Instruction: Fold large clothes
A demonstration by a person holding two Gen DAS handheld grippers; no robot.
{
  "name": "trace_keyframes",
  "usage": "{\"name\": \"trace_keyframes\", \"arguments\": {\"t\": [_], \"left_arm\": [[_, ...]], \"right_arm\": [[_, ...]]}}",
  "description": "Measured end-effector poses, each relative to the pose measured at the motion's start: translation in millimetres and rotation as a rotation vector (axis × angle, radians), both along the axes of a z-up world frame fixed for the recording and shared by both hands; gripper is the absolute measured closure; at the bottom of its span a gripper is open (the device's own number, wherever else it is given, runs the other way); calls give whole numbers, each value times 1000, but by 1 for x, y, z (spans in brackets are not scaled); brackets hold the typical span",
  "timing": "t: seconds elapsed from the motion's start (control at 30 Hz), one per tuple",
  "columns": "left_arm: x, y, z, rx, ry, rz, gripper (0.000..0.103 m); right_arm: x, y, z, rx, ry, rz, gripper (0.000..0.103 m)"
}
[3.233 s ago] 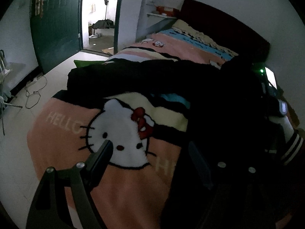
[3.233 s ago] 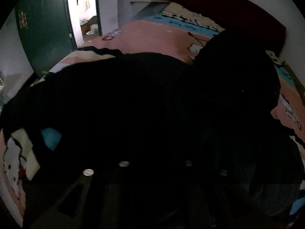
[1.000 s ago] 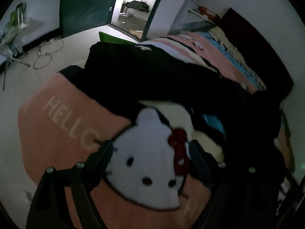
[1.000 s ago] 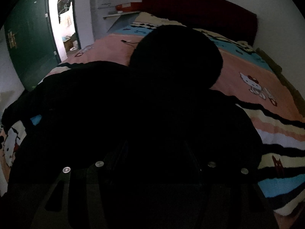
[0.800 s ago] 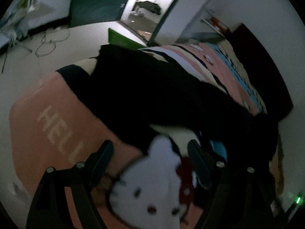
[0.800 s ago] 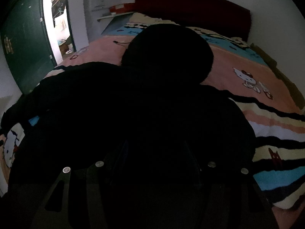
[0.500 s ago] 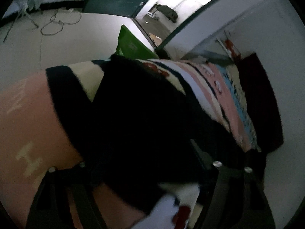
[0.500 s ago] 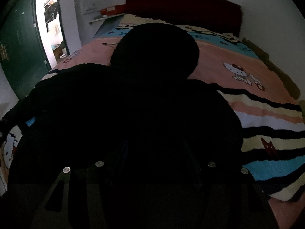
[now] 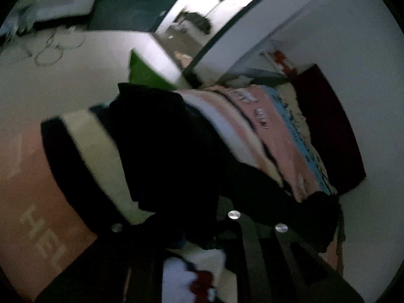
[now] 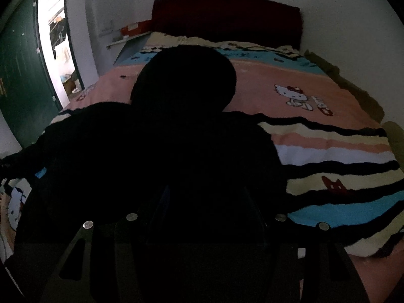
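A large black garment [image 9: 176, 151] lies across the pink striped blanket [image 9: 272, 136] on the bed. In the left wrist view my left gripper [image 9: 176, 224] reaches into its near edge; the dark fabric hides the fingertips. In the right wrist view the same black garment [image 10: 151, 156] fills the middle, with a rounded hood-like part [image 10: 184, 78] toward the headboard. My right gripper [image 10: 207, 202] sits low over it; its fingers blend with the dark cloth.
The blanket [image 10: 328, 151] covers the bed up to a dark red headboard [image 10: 227, 17]. A green door [image 10: 20, 80] and a bright doorway [image 10: 58, 45] stand on the left. Cables [image 9: 58, 48] lie on the pale floor beside the bed.
My left gripper has swung left and forward from the cat print onto the garment's near edge, and its view has tilted. My right gripper has stayed over the garment, shifting slightly.
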State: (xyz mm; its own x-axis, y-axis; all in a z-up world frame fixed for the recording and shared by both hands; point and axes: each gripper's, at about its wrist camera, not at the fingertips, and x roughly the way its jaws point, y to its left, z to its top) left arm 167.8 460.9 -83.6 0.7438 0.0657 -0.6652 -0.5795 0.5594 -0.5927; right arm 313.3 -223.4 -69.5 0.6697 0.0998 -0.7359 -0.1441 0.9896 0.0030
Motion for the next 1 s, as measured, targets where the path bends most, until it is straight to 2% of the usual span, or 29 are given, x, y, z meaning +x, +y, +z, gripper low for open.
{"name": "trace_keyframes", "arguments": {"t": [0.13, 0.3, 0.5, 0.63, 0.83, 1.0], "left_arm": [[7, -22, 44, 73, -31, -47, 92], [15, -57, 90, 122, -80, -104, 92], [27, -121, 141, 158, -149, -220, 93], [44, -167, 166, 192, -177, -298, 93], [67, -241, 183, 221, -190, -406, 93], [87, -311, 180, 244, -172, -501, 93]], "right_arm": [[-11, -14, 10, 17, -25, -8, 44], [-28, -37, 23, 52, -54, -29, 44], [-49, -74, 38, 75, -87, -81, 44], [-61, -101, 43, 94, -101, -120, 44], [-77, -140, 44, 113, -110, -181, 44], [-84, -173, 42, 110, -121, -245, 44]]}}
